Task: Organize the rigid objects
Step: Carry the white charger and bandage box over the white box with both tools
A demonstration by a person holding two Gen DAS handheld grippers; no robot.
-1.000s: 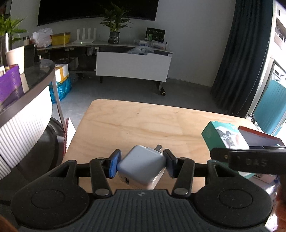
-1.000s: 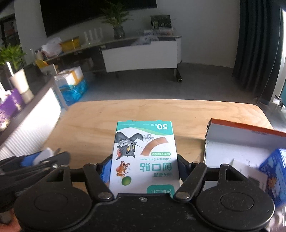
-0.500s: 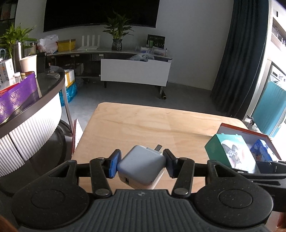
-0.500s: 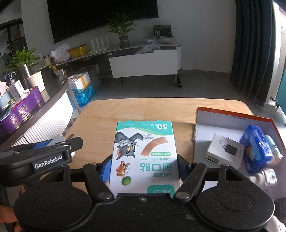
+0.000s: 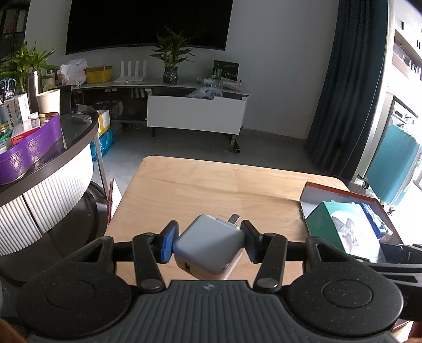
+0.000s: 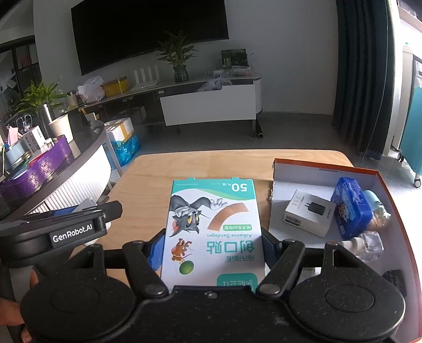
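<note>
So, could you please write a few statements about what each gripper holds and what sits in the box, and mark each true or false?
1. The left gripper clamps a grey charger. True.
2. The right gripper is empty. False: it grips a bandage box.
3. A small white box lies inside the open tray. True.
4. The blue tin sits on the bare table. False: it is in the tray.

Office lounge.
Wall screen point(image 5: 147, 23), sideboard point(image 5: 195, 116) with plant point(image 5: 171, 58) and router point(image 5: 131, 71), curved reception desk point(image 5: 47, 168).
</note>
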